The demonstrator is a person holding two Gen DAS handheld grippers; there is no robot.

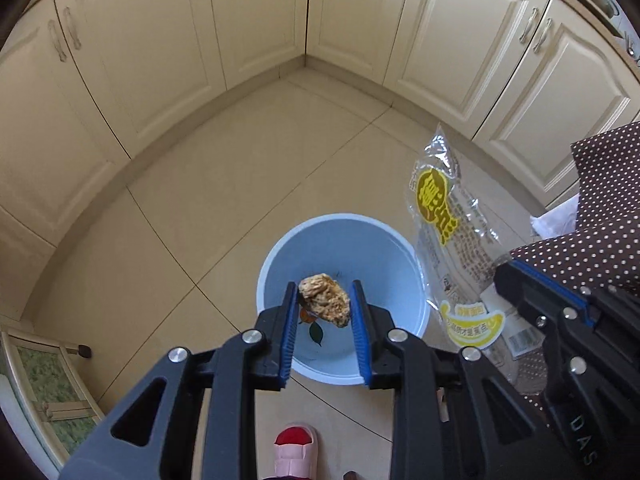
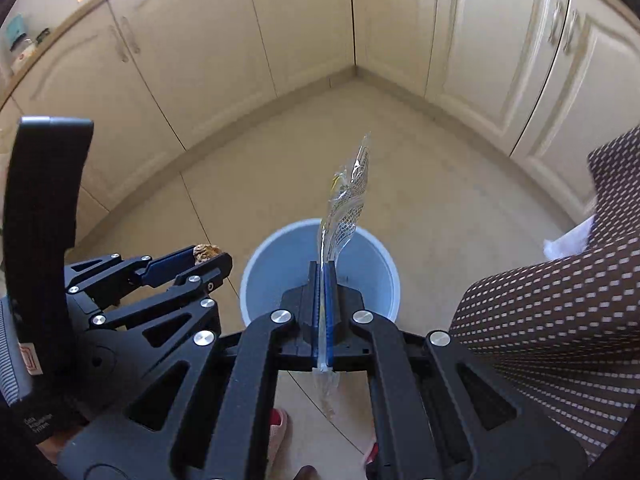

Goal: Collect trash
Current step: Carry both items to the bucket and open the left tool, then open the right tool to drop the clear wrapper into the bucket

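Left claw is out over the pale blue bin, and there it is, a crumbly brown lump of food scrap pinched between the two blue-lined fingers. The lump hangs above the bin's open mouth, clear of the bottom. Inside the bin, on its floor, an orange-and-green printed motif peeks out below the left finger.

Over to the right claw: jaws pressed right together, clamping a clear plastic wrapper edge-on. The wrapper sticks up and forward past the fingertips, with a short tail poking out behind them. From the left wrist view that same wrapper shows its flat face, with yellow print and a yellow banana-shaped label low down, hanging just beside the bin's right rim, with the right claw gripping it from the lower right.

In the right wrist view the bin sits on the beige tiled floor, straight ahead under the wrapper, and the left claw comes in from the left with the brown lump at its tip, near the bin's left rim.

Cream cabinet doors wrap the corner behind. Brown fabric with white dots fills the right side, a bit of white beside it. A pink and red slipper shows at the bottom edge.
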